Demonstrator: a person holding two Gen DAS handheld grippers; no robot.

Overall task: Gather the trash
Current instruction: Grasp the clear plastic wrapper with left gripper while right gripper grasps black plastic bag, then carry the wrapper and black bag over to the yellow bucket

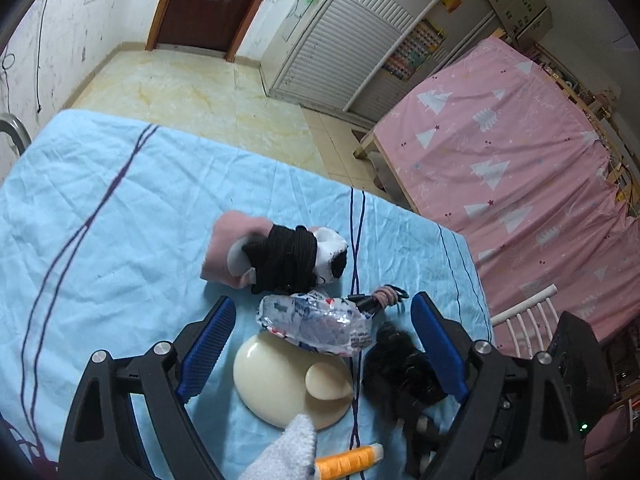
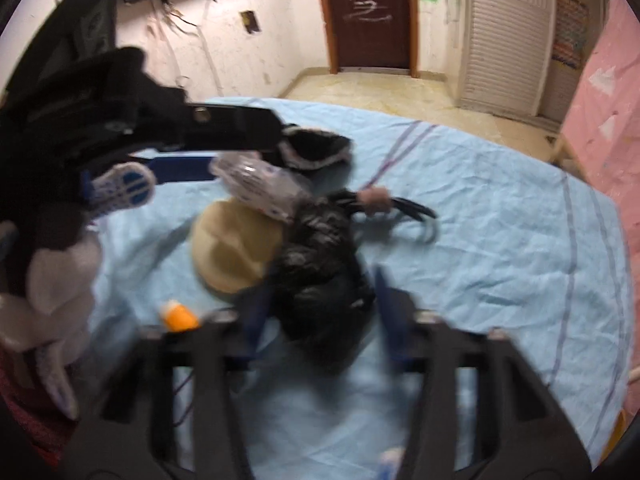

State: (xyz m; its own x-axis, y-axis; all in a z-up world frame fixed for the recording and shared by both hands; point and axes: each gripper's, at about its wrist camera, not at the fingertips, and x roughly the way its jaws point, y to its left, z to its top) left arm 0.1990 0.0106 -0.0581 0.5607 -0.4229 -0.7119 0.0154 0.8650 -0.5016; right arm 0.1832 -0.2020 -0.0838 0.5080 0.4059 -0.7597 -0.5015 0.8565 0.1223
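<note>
Left claw (image 1: 320,344) spread around crumpled wrapper (image 1: 316,322); right claw (image 2: 320,300) spread around black bag (image 2: 320,276)

Home bedroom: bed (image 1: 500,152) in a pink sheet beside the louvred wardrobe (image 1: 344,36), wooden door (image 1: 200,0), tiled floor (image 1: 180,88).

Open left tool (image 1: 320,334) w/ wrapper (image 1: 316,320) between.

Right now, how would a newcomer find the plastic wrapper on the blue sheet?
On the blue sheet, find the cream round plate. The wrapper lies across its far edge, between the open left gripper's blue pads. It alone is shiny, crinkled and printed; the clump beside it is black.
</note>
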